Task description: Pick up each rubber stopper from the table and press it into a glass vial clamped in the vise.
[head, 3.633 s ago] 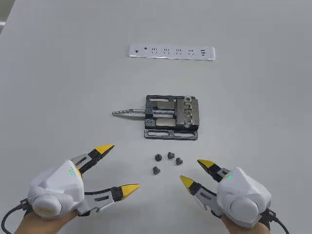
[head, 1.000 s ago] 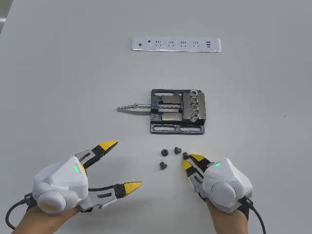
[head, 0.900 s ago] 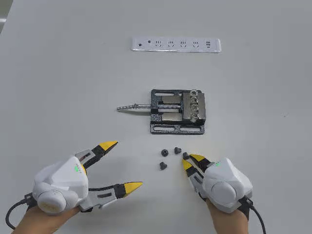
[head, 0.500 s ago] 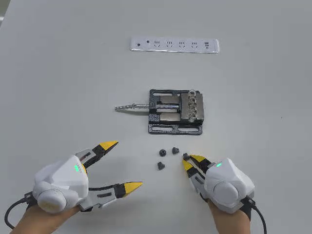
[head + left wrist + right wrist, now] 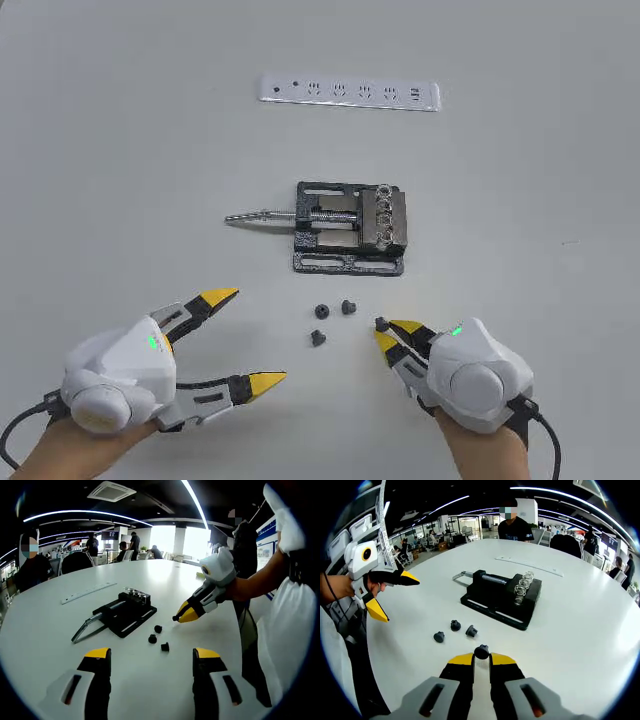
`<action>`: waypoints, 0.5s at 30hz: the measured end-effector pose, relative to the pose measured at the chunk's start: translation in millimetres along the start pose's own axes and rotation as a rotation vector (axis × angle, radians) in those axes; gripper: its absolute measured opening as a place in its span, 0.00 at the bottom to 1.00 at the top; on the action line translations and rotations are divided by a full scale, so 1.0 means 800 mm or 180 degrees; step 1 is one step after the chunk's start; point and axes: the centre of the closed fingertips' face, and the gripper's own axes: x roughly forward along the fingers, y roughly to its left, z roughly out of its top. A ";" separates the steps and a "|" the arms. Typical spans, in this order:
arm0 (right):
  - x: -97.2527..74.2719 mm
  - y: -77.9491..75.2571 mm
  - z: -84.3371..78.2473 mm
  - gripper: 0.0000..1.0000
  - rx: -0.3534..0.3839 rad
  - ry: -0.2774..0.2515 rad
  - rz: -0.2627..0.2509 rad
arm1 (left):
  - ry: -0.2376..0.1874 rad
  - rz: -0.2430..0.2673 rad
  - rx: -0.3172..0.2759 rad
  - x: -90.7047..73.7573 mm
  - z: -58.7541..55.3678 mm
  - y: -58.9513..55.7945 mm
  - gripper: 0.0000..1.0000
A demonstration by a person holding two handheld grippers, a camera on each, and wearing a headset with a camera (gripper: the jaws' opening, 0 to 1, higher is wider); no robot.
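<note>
Right tool [image 5: 384,333] has closed on 1 rubber stopper [image 5: 481,651]
3 stoppers [image 5: 321,311] lie on the desk [image 5: 120,200] near the vise [image 5: 348,228]; left tool [image 5: 244,337] spread wide apart

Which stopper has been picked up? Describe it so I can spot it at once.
Start at the black vise in the middle of the white table. Just nearer the person lie three loose stoppers, and to their right the right gripper is shut on a fourth stopper. It alone sits pinched between yellow tips, apart from the group.
</note>
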 end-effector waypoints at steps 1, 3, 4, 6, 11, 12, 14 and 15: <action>-0.001 0.001 0.000 0.11 -0.0014 0.0015 0.0020 | -0.0004 -0.0010 0.0005 0.001 0.000 -0.001 0.64; -0.004 0.001 0.000 0.11 -0.0056 0.0031 0.0060 | 0.0017 -0.0064 0.0016 0.005 -0.001 -0.005 0.61; -0.005 0.002 0.000 0.11 -0.0076 0.0045 0.0079 | 0.0011 -0.0068 0.0066 0.006 -0.001 -0.005 0.59; -0.008 0.002 0.000 0.11 -0.0122 0.0082 0.0123 | -0.0031 -0.0098 0.0153 0.011 0.001 -0.006 0.59; -0.016 0.004 0.005 0.11 -0.0189 0.0138 0.0238 | -0.0048 -0.0242 0.0312 0.027 0.004 -0.013 0.53; -0.017 0.004 0.007 0.11 -0.0196 0.0145 0.0253 | -0.0051 -0.0260 0.0341 0.031 0.005 -0.014 0.52; -0.020 0.003 0.010 0.11 -0.0196 0.0166 0.0285 | -0.0077 -0.0326 0.0387 0.038 0.006 -0.018 0.51; -0.021 0.003 0.011 0.11 -0.0186 0.0186 0.0308 | -0.0075 -0.0352 0.0391 0.041 0.006 -0.019 0.51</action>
